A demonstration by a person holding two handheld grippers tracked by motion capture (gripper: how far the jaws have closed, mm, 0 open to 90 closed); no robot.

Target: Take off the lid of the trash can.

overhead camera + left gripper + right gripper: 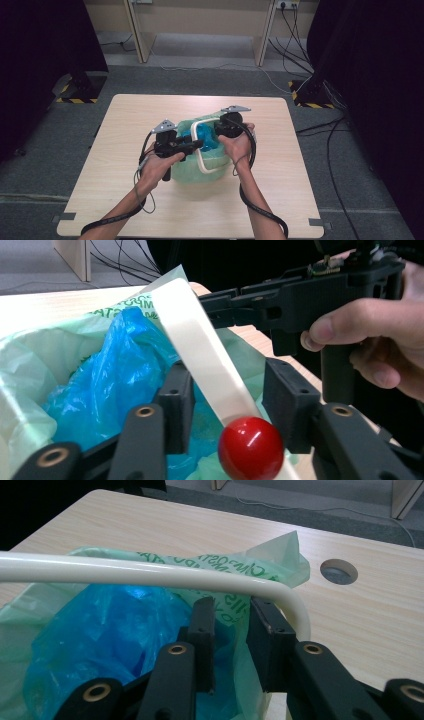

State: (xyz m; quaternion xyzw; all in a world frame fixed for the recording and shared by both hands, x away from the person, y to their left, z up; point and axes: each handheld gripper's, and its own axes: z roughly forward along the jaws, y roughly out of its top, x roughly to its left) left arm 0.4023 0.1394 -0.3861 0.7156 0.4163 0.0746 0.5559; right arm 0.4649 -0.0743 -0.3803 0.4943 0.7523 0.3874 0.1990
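A bin lined with a green bag stands mid-table, with a crumpled blue bag inside it and a cream handle raised over it. In the left gripper view the flat handle runs between the jaws of my left gripper, down to a red ball. A gap shows beside the right pad, so I read this gripper as open. My right gripper is at the bin's far right rim, its jaws close together with a fold of the green bag pinched between them, just under the handle.
The pale wooden table has bare room all around the bin and a round cable hole to the right of it. Cables lie on the grey floor beyond the table. Dark curtains stand at both sides.
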